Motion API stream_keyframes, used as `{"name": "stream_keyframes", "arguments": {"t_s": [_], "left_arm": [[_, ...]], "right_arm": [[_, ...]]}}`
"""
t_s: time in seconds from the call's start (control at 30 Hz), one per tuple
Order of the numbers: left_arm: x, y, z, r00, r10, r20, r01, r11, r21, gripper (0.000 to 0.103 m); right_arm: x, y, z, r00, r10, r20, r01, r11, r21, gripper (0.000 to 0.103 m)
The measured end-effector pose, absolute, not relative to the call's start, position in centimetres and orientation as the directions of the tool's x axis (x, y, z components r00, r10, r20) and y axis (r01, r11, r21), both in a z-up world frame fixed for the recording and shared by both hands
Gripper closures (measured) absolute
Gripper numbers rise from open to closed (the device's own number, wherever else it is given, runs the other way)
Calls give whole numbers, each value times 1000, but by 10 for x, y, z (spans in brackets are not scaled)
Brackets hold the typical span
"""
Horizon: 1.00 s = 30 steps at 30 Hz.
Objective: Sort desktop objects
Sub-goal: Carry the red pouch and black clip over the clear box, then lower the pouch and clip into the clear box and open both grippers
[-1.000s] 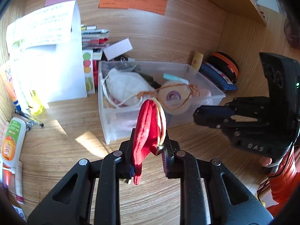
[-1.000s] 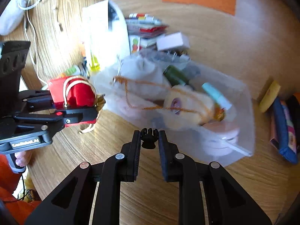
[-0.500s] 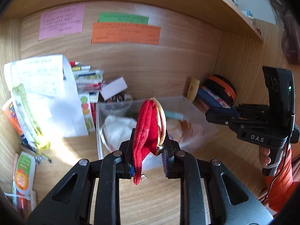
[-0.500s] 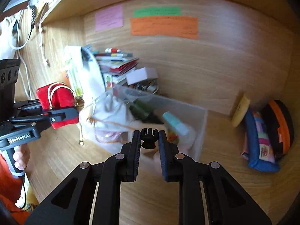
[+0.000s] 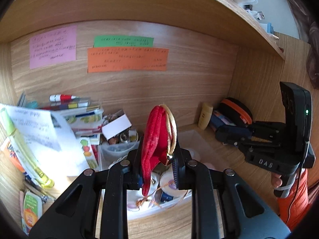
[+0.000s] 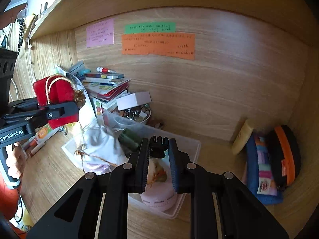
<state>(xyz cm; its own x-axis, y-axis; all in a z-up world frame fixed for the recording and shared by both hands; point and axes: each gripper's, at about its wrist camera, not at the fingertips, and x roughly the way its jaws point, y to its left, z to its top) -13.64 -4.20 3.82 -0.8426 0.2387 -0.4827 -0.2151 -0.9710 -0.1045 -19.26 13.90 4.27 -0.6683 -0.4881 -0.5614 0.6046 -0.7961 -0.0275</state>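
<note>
Red pouch is sitting clamped between the fingers of the left gripper, lower centre of the left wrist view, standing on edge with a gold cord handle along its right side. In the right wrist view the same pouch is showing at mid left: soft velvety fabric, roughly square, with a looped tan cord and a gold tassel at its corner. It is being held up over the wooden surface, just left of the clear plastic bin.

Black hair claw is being gripped by the right gripper, fingers closed onto it, lower centre of frame, above the bin. It is small, glossy plastic, with curved teeth pointing up.

Bin contents are lying in a heap: a white drawstring bag, a dark green cylinder, a pink round container.

Pink note, green note and orange note are sticking to the back panel, upper centre.
</note>
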Motion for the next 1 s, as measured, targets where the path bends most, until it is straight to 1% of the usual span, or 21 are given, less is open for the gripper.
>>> {"name": "stream_keyframes", "arguments": {"t_s": [0.17, 0.37, 0.63, 0.9, 1.0], "left_arm": [[-152, -36, 40, -844, 234, -483, -210, -972, -103, 82], [-174, -33, 18, -818, 227, -528, -196, -974, -116, 82], [-202, -40, -19, -758, 234, -609, -185, -972, -142, 82], [-211, -32, -45, -708, 225, -670, -190, -974, -126, 82], [-213, -33, -49, -697, 240, -676, -194, -970, -145, 82]], "right_arm": [[-197, 130, 44, -664, -497, -558, 617, -786, -35, 86], [-203, 115, 33, -649, -493, -579, 630, -775, -46, 86], [-223, 99, 1, -602, -458, -654, 637, -769, -48, 86], [-250, 80, -37, -510, -454, -731, 626, -779, 48, 86], [-246, 76, -41, -528, -438, -727, 630, -777, 11, 86]]}}
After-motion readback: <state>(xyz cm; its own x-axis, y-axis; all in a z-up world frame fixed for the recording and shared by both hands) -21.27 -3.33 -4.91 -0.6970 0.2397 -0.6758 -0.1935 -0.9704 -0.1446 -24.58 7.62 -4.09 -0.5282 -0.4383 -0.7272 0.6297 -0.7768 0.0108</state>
